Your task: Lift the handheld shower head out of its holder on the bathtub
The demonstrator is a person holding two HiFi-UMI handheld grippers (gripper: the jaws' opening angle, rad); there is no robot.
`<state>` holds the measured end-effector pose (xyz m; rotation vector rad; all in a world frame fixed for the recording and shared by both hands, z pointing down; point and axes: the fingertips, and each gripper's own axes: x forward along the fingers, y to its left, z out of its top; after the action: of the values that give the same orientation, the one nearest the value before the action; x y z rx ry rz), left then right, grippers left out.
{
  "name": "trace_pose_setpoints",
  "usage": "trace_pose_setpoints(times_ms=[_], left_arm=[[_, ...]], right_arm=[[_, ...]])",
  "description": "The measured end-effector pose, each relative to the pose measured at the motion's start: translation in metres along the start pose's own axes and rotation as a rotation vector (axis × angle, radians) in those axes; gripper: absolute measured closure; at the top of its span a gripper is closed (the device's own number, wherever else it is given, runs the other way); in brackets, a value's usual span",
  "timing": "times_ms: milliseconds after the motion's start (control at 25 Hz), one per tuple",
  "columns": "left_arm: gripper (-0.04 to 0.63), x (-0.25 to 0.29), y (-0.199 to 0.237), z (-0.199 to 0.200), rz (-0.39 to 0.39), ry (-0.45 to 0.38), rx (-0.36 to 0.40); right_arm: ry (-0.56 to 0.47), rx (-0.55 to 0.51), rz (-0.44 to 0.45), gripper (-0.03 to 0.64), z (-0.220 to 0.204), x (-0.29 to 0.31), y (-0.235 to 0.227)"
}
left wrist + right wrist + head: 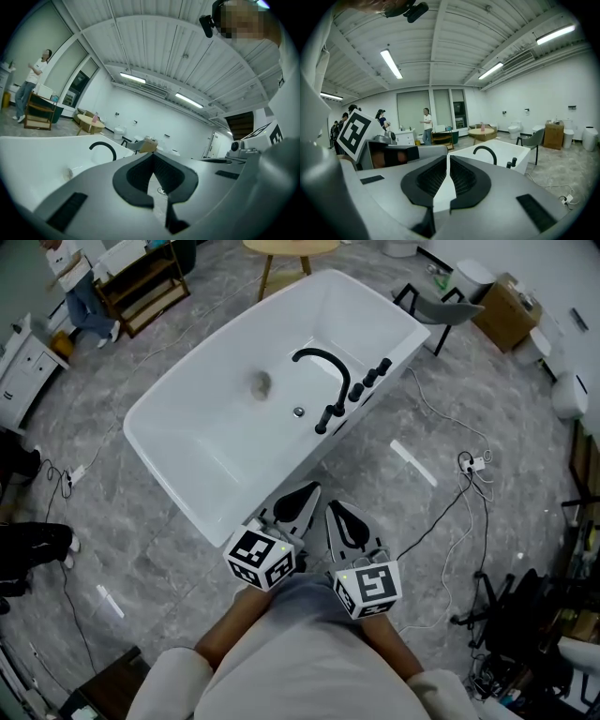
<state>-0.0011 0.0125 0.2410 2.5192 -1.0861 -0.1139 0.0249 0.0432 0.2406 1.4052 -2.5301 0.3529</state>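
Shower head on bathtub rim, beyond left gripper, right gripper.

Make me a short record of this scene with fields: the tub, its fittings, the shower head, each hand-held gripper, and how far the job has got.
Bathtub: white, freestanding on a grey floor
Fittings: black curved spout and black knobs along one rim
Handheld shower head: black, still on the rim at the near end of the fittings
Left hand-held gripper: jaws together, empty, short of the tub
Right hand-held gripper: jaws together, empty, beside the left
Stage: lift not yet begun
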Motion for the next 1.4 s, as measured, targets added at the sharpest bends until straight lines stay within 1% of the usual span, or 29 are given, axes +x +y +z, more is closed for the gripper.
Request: trace_pose_setpoints(times_ms=[160,360,600,800,920,1080,1280,1400], left_arm=[[0.591,-0.004,0.023,0.015,-0.003,-0.026,-0.003],[0.591,-0.015,0.042,0.02,-0.001,-0.039,0.005],[0.591,-0.015,0.05,0.022,0.008,-0.062,-0.002],[0.591,-0.019,0.056,0.021,0.014,-0.078,-0.012],[0.591,-0.017,0.059,0.024,0.024,-0.084,-0.014],[0.591,-0.009,0.065,0.027,0.042,-0.08,0.006],[0.591,0.009,0.073,0.025,0.061,-0.054,0.035],[0.591,0.029,0.078,0.02,0.065,-0.033,0.051]], right_arm=[[0.0,-0.023,0.006,0.597,0.009,0.023,0.013],[0.001,-0.05,-0.012,0.597,0.014,0.035,0.023],[0.0,-0.075,-0.046,0.595,0.021,0.038,0.016],[0.005,-0.085,-0.045,0.595,0.02,0.044,0.02],[0.005,-0.082,-0.048,0.595,0.021,0.047,0.014],[-0.002,-0.065,-0.05,0.595,0.023,0.052,0.005],[-0.016,-0.048,-0.069,0.595,0.024,0.065,-0.015],[-0.022,-0.032,-0.083,0.594,0.021,0.078,-0.034]])
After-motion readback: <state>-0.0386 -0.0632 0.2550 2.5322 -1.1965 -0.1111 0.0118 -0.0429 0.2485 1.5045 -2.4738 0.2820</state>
